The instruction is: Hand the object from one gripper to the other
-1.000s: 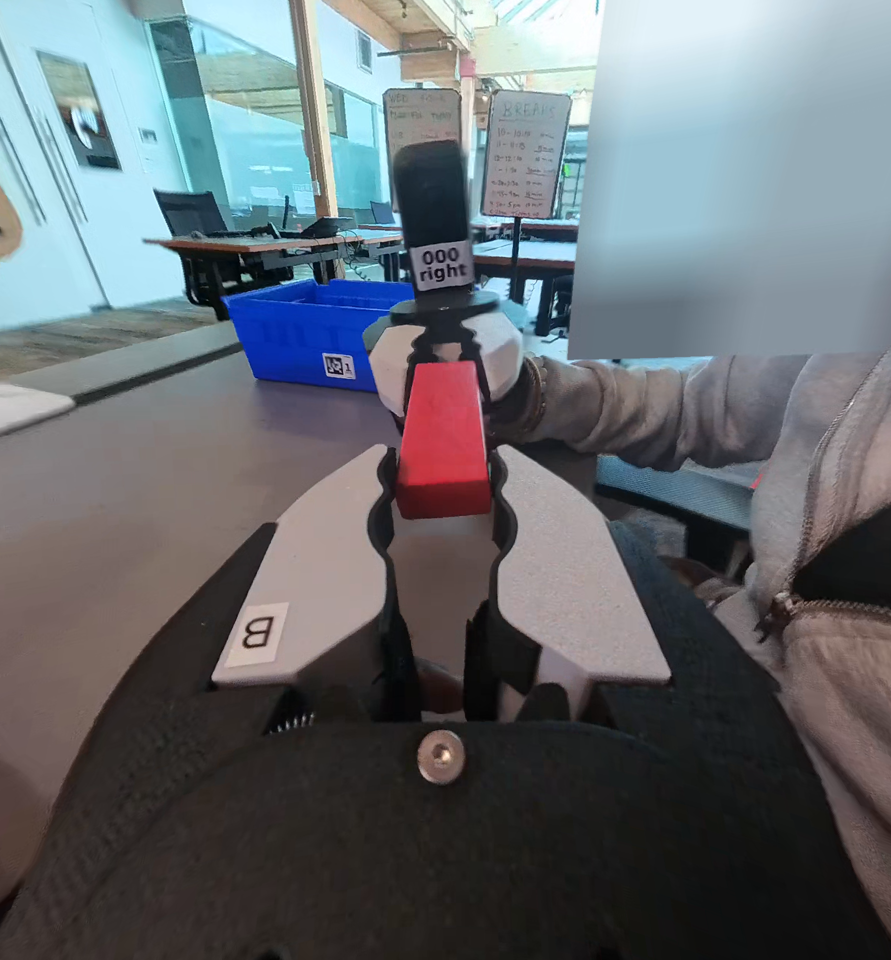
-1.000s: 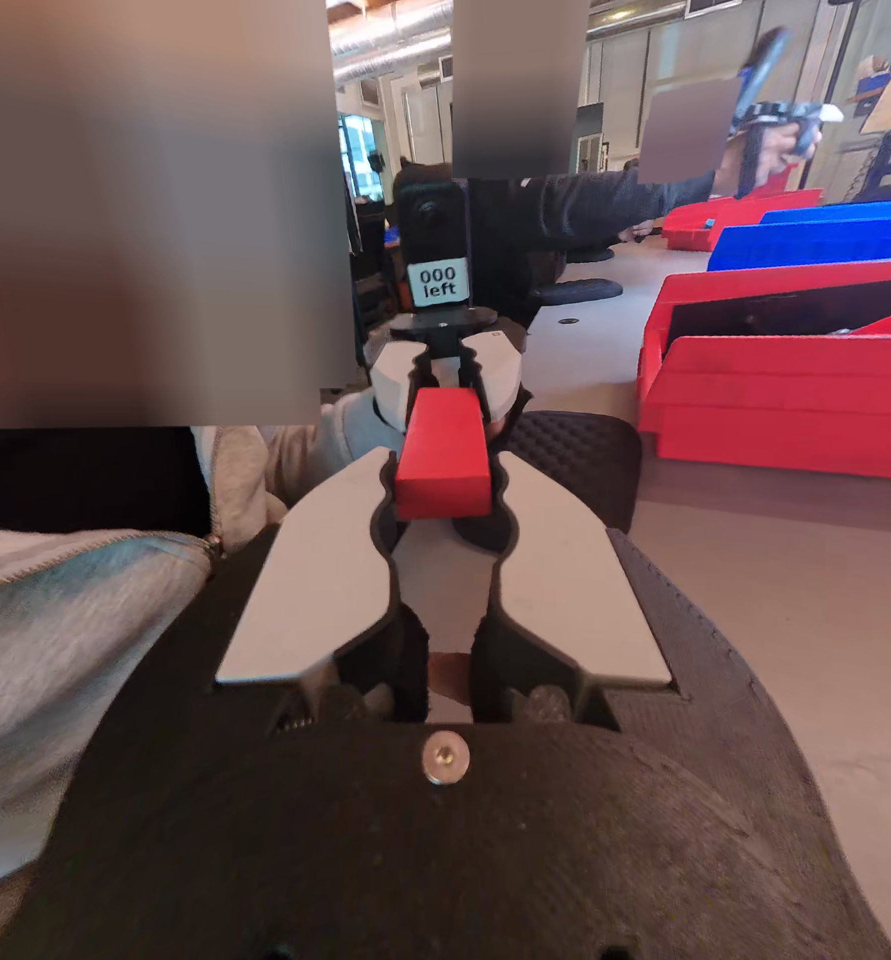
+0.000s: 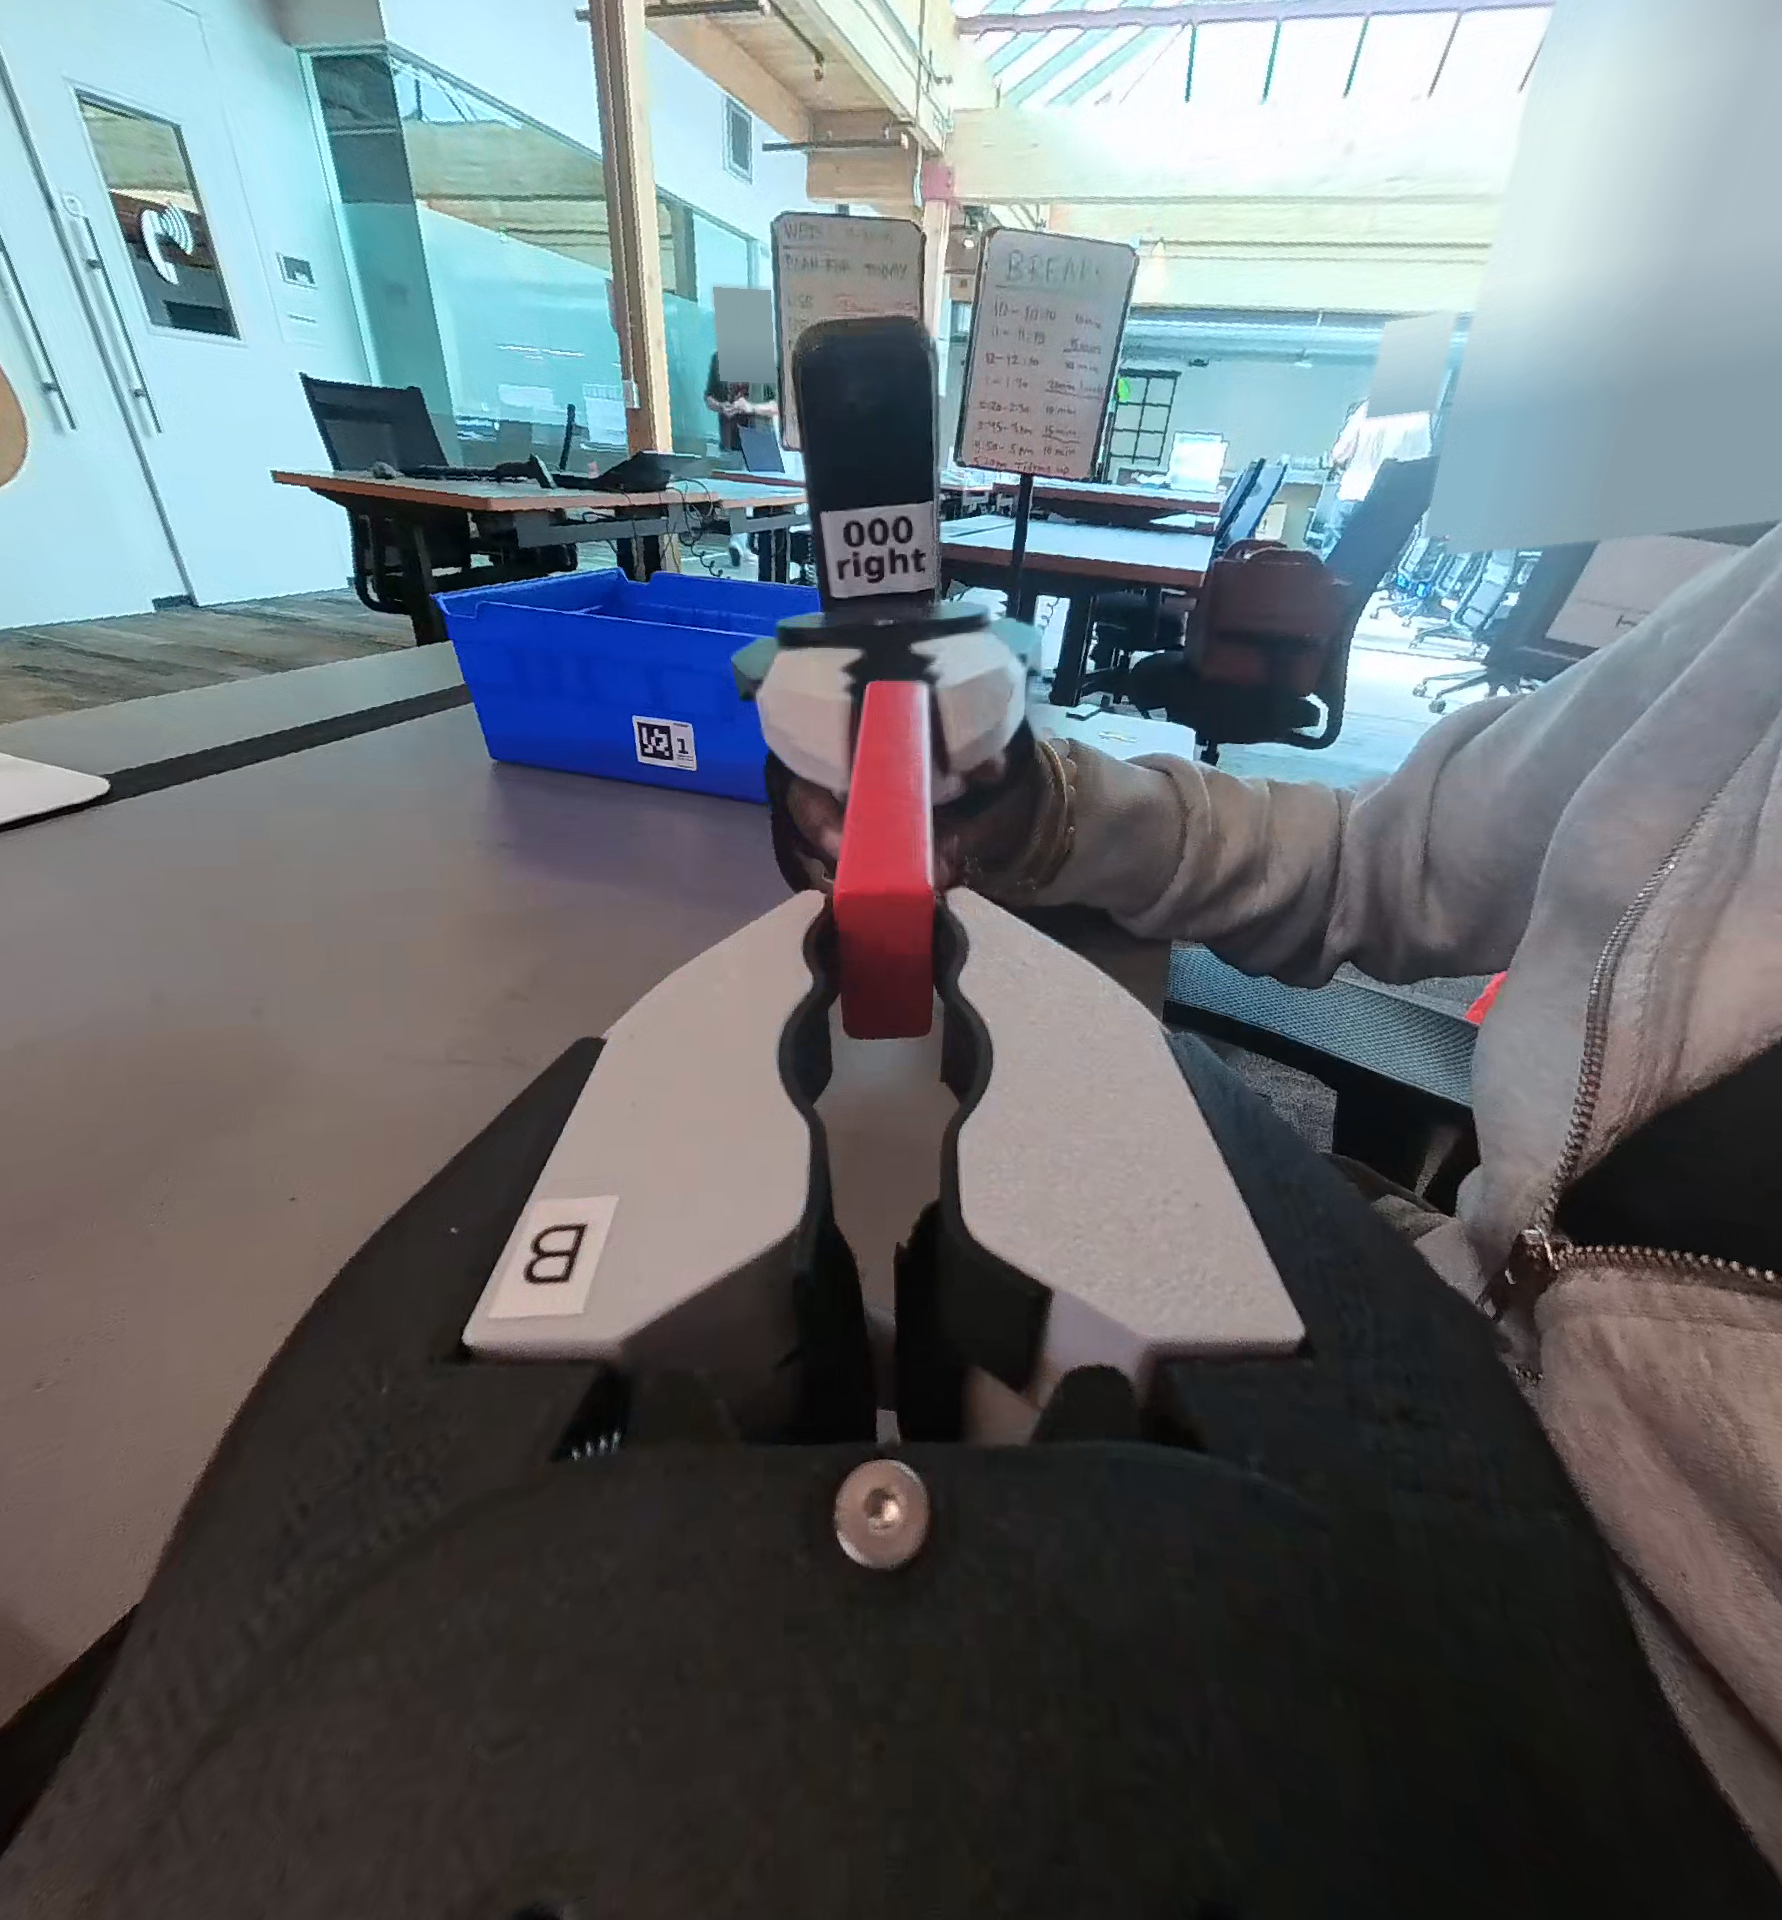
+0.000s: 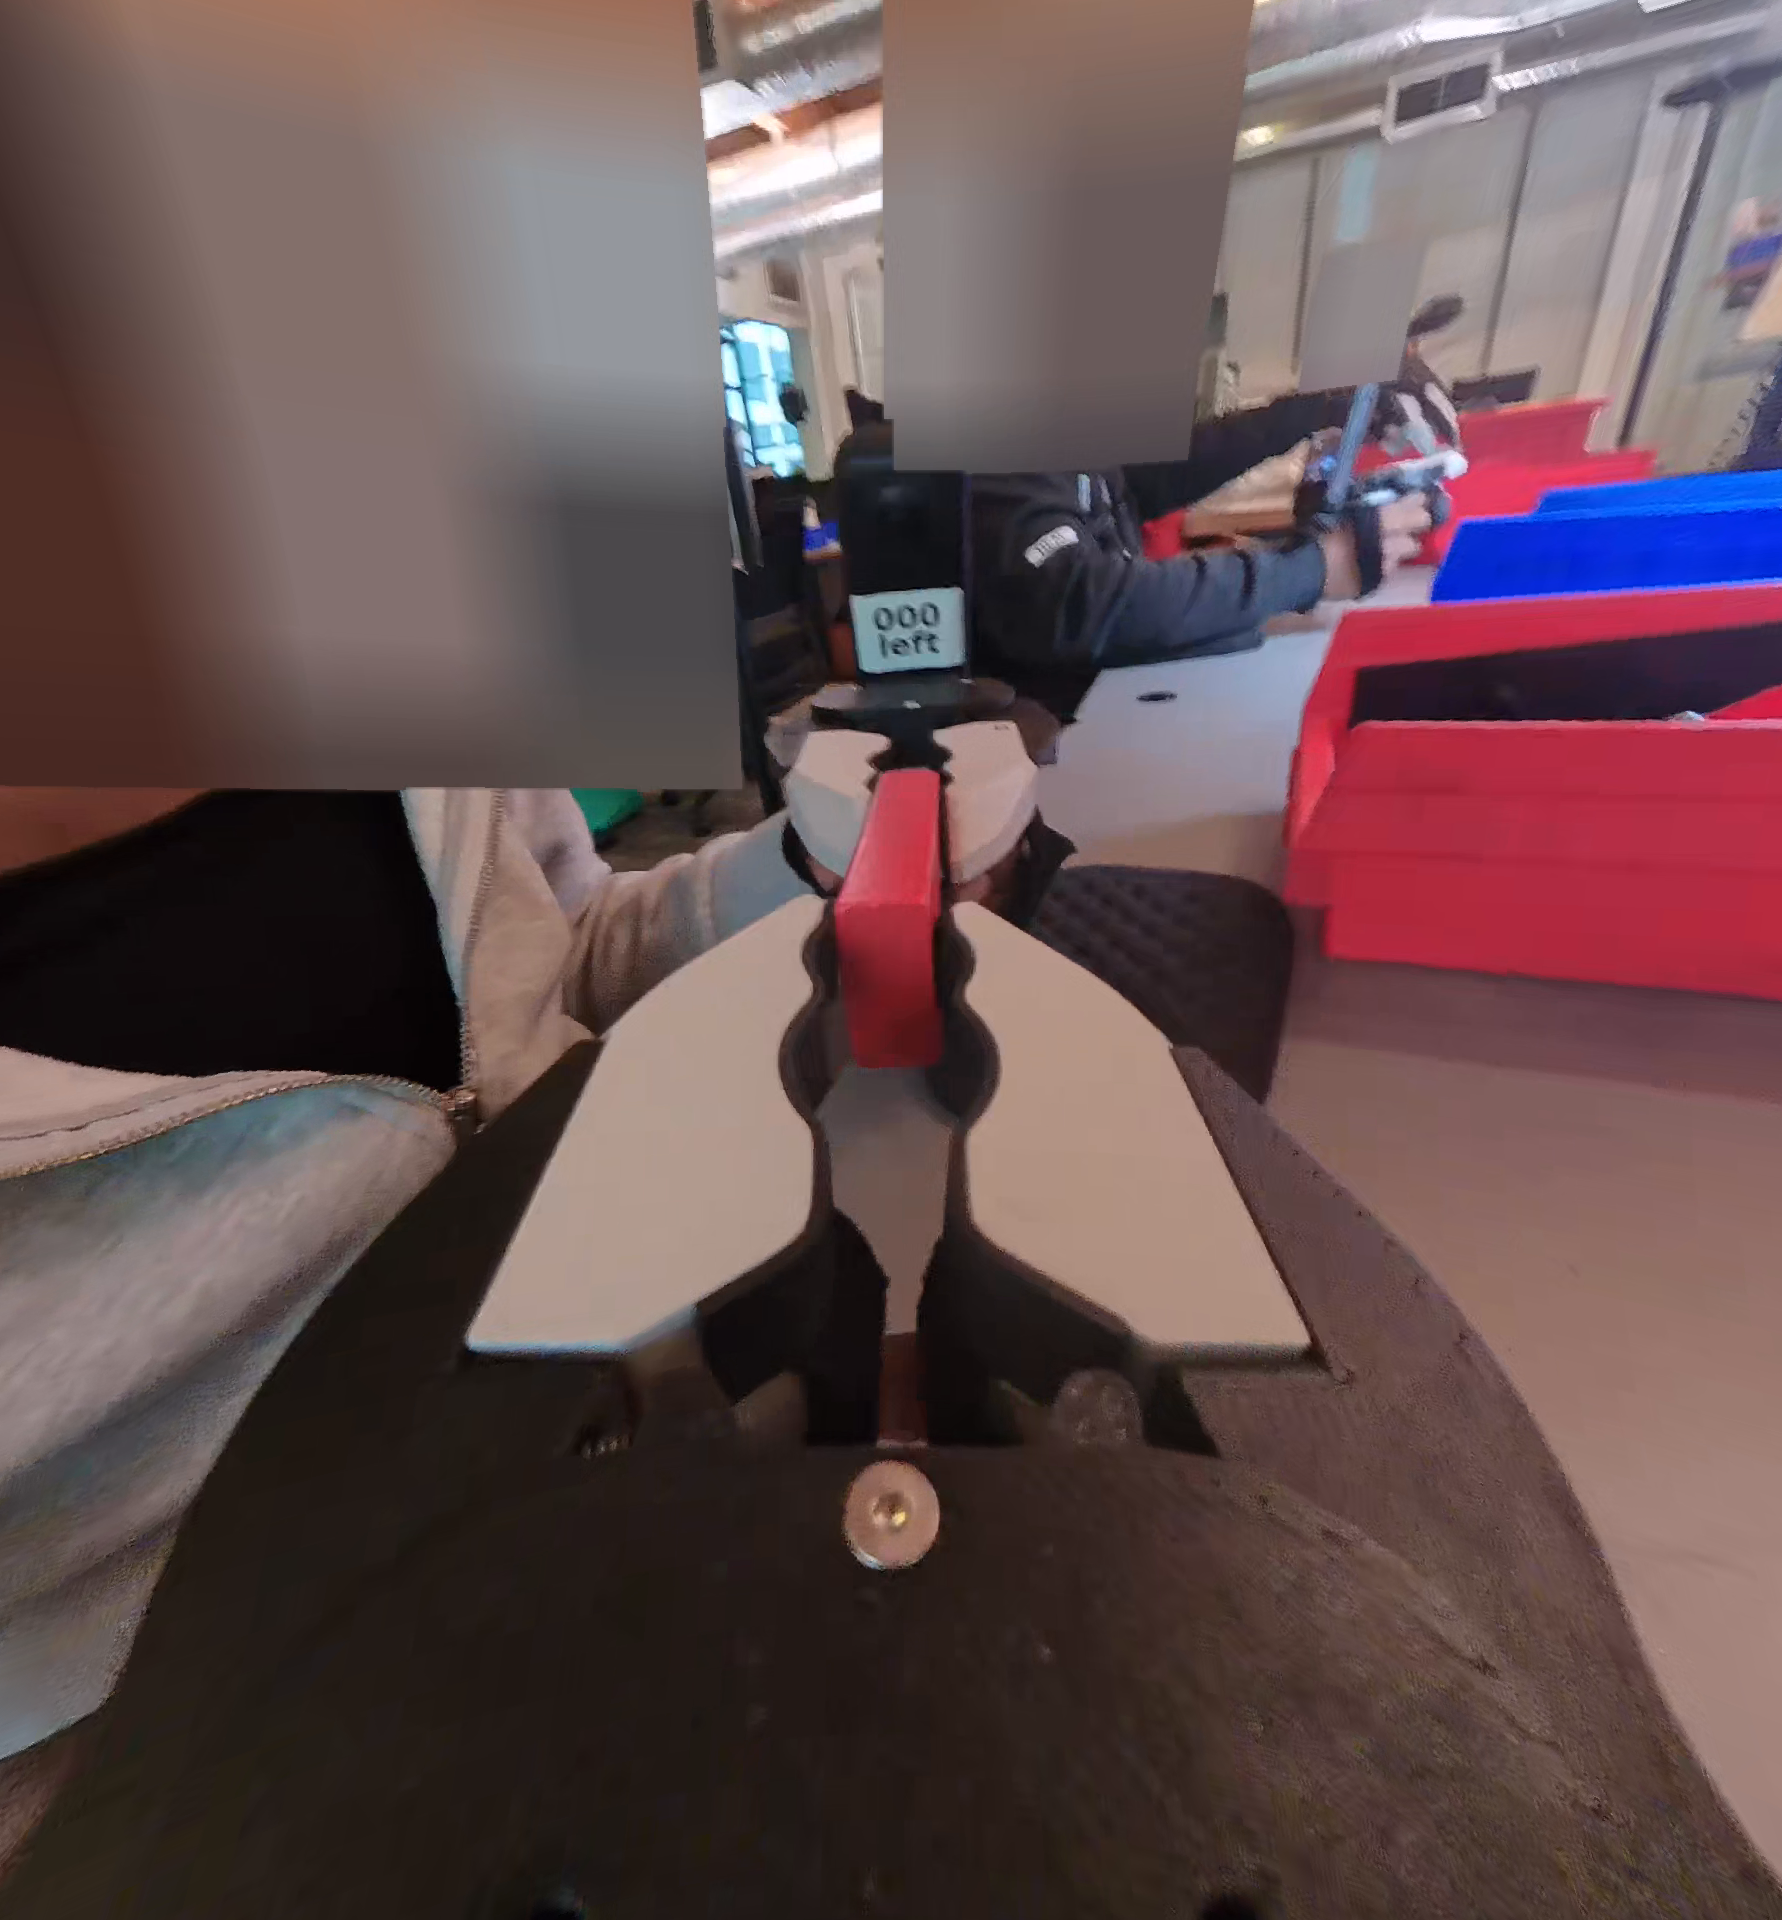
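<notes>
Bridging two grippers above the table (image 3: pixel 243 1039), the red block (image 3: pixel 885 883) sits clamped at both ends, left gripper (image 3: pixel 884 961) and right gripper (image 4: pixel 887 971) alike; one should likely release only once the other's hold is firm.

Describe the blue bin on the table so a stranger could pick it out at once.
Start at the dark grey table in the left wrist view and follow it to its far edge. There sits the open blue bin, just left of the right gripper that holds the red block. It alone there is blue, with a small square code sticker on its front.
</notes>
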The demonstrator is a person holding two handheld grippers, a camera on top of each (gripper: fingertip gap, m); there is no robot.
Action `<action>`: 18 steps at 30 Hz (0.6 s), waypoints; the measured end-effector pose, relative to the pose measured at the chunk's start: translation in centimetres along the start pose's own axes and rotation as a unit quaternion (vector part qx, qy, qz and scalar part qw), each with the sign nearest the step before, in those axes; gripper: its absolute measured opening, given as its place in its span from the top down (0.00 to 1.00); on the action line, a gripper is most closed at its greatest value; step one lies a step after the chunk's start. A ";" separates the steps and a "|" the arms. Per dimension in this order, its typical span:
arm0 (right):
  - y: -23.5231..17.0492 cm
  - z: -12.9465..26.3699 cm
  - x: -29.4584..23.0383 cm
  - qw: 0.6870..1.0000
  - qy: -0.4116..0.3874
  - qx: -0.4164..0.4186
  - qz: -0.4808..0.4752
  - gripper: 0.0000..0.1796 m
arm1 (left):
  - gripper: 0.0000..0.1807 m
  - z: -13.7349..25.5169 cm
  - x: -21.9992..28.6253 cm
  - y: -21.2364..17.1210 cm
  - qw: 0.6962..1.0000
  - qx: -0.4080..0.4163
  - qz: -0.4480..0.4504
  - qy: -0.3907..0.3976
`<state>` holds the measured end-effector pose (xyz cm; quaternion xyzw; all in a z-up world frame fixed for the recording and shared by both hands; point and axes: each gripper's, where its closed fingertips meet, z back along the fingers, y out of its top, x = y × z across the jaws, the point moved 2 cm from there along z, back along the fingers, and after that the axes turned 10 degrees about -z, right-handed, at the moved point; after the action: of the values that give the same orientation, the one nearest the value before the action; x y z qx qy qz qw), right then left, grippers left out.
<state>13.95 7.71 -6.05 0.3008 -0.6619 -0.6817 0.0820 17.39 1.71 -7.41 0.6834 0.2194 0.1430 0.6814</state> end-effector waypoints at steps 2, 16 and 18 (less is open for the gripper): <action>-0.3 -0.1 0.2 1.000 -0.010 -0.014 -0.001 0.91 | 0.90 0.1 0.0 0.3 1.000 0.015 -0.002 -0.003; -0.7 0.2 2.3 0.941 0.068 0.024 -0.329 0.89 | 0.77 -0.1 -0.7 -0.5 0.908 -0.079 -0.385 0.142; -0.8 0.2 2.2 0.942 0.067 0.020 -0.328 0.86 | 0.81 -0.1 -0.7 -0.6 0.913 -0.077 -0.376 0.136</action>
<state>12.30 6.81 -7.45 0.5481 -0.5330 -0.6356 -0.1077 16.71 1.44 -7.89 0.4697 0.5389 -0.0155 0.6991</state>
